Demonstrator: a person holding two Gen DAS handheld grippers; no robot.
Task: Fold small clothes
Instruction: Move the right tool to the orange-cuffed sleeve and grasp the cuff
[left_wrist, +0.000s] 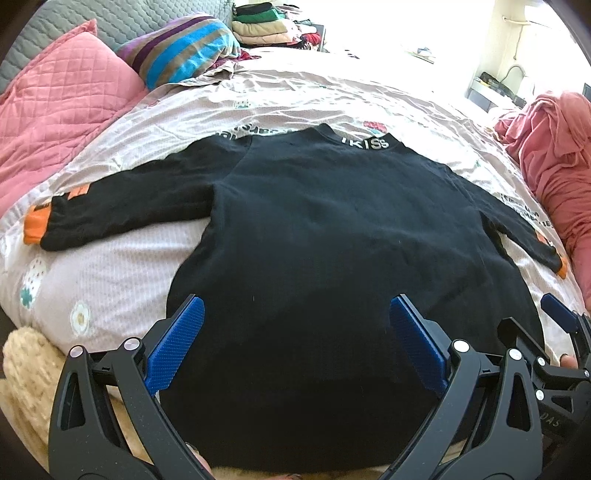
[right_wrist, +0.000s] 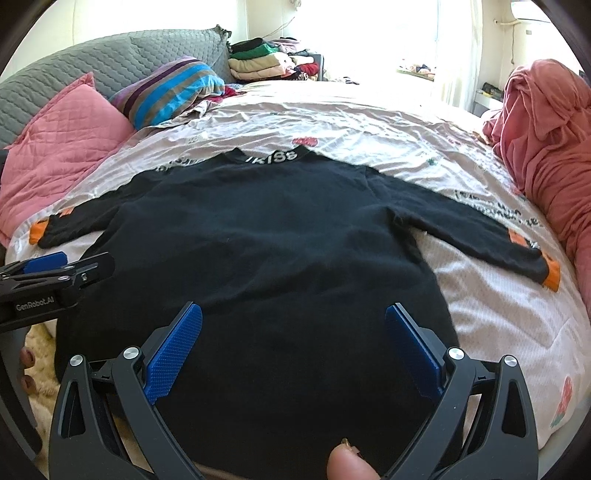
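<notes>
Both claws, left (left_wrist: 295, 332) and right (right_wrist: 293, 332), hang wide and empty over the hem of a black sweater (right_wrist: 258, 240) spread flat on the bed (right_wrist: 369, 122), neck at 12 o'clock, orange-cuffed sleeves out toward 9 and 3. Soft, light knit, it should drape freely; cuffs or shoulders look the likeliest holds. The collar (right_wrist: 273, 156) reads "KISS"; the left tool, "GenRobot.AI".

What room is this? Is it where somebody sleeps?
Most likely a bedroom. A black sweater lies spread flat on a bed, with a pink pillow at its head and folded clothes stacked behind.
</notes>
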